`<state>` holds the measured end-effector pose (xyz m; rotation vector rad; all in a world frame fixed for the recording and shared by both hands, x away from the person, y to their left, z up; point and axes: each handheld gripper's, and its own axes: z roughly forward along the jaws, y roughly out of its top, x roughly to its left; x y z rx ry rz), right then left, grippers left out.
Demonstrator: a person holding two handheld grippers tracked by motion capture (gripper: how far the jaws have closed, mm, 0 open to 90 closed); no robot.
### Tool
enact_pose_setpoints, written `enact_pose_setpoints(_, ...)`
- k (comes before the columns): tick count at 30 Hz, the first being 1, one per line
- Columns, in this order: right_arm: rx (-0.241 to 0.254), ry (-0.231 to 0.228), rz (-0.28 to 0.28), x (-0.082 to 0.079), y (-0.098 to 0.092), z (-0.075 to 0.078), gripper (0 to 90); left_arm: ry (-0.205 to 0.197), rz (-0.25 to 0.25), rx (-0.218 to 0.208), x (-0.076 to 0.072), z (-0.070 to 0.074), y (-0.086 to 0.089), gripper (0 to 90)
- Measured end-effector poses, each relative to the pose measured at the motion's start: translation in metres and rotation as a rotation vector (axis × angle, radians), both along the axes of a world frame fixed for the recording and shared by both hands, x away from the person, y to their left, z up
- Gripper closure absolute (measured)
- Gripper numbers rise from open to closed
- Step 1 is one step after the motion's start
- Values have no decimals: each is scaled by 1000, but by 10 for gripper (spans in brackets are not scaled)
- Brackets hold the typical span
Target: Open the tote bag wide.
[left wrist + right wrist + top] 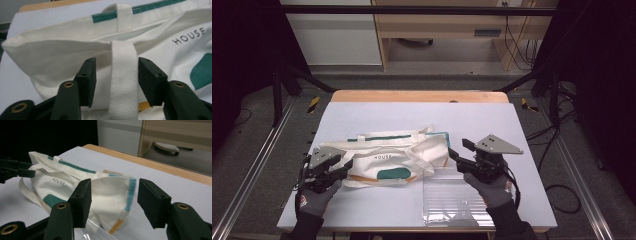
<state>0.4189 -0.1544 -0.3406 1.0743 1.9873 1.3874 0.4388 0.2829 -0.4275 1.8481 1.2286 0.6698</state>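
A cream canvas tote bag with teal trim lies on its side in the middle of the white table. The left gripper is at the bag's open left end, its jaws spread to either side of a cream handle strap without pressing it. The right gripper hangs just off the bag's right end above a clear plastic pouch, jaws apart with nothing between them.
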Motion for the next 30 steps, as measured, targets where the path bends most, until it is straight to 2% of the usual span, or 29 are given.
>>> enact_pose_setpoints(1,0,0,0,0,0,0,455,8,-1,2,1,-2,0,501)
enact_pose_setpoints(7,-23,15,36,7,32,-5,462,37,-21,14,3,-8,-1,642)
enact_pose_setpoints(11,-34,24,44,13,48,-8,466,56,-24,23,4,-9,-3,669)
enact_pose_setpoints(13,-36,30,50,15,54,-10,468,58,-23,19,4,-9,-2,682)
enact_pose_setpoints(15,-52,42,56,18,65,-14,474,58,-24,7,2,-7,0,751)
enact_pose_setpoints(17,-56,47,58,19,69,-15,478,57,-27,-7,1,-7,2,773)
enact_pose_setpoints(18,-65,57,67,21,78,-18,486,65,-33,-9,0,-7,2,801)
enact_pose_setpoints(22,-88,68,75,24,91,-23,506,72,-41,-1,-1,-7,2,813)
enact_pose_setpoints(27,-115,99,83,29,109,-33,532,50,-51,-20,-10,-1,5,819)
enact_pose_setpoints(30,-130,105,78,29,113,-36,532,44,-62,-31,-17,1,7,820)
